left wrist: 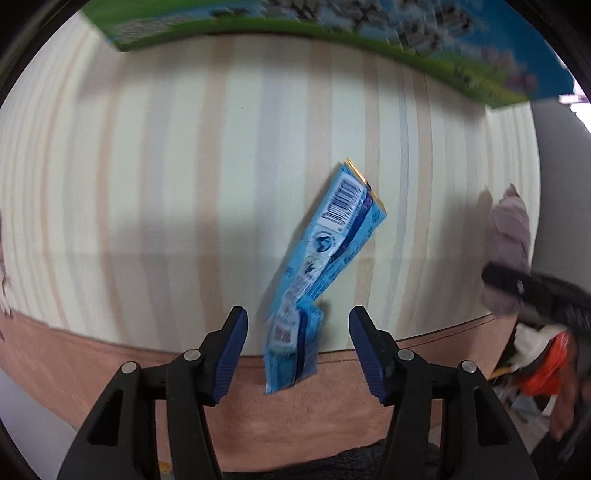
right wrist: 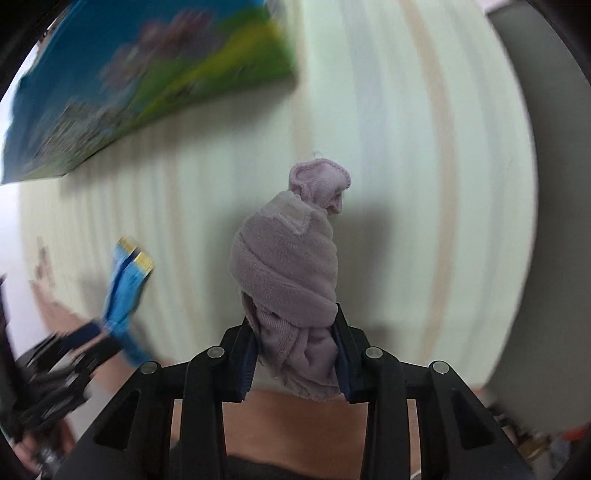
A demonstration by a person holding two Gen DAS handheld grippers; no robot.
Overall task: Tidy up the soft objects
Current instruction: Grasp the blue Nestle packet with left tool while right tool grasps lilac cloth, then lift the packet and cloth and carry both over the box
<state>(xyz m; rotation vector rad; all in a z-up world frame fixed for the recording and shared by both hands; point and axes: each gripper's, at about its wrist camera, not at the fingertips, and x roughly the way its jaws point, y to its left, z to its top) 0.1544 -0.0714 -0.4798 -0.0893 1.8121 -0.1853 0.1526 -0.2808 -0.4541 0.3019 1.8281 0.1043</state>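
- Left gripper (left wrist: 298, 350) fills the bottom of its own view, blue-padded fingers (left wrist: 232, 354) spread wide, touching nothing.
- Between those fingers sits one blue packet (left wrist: 325, 254), barcode up, long and narrow; its near end sticks out past the near edge of the striped table (left wrist: 166, 184), whether resting or in the air I can't tell.
- Right gripper (right wrist: 297, 354) is pinching one rolled lilac cloth (right wrist: 288, 273) by its loose lower end; the roll stands up from the fingers over the table.
- From the left view, that same cloth (left wrist: 508, 236) shows at the table's right edge, with the right gripper's dark arm across it.
- From the right view, the packet (right wrist: 125, 295) shows low on the left, next to the left gripper (right wrist: 88, 336), both blurred.
- One box (left wrist: 332, 33) with green and blue print lies along the far edge of the table.
- Count: one packet, one cloth, one box, two grippers.
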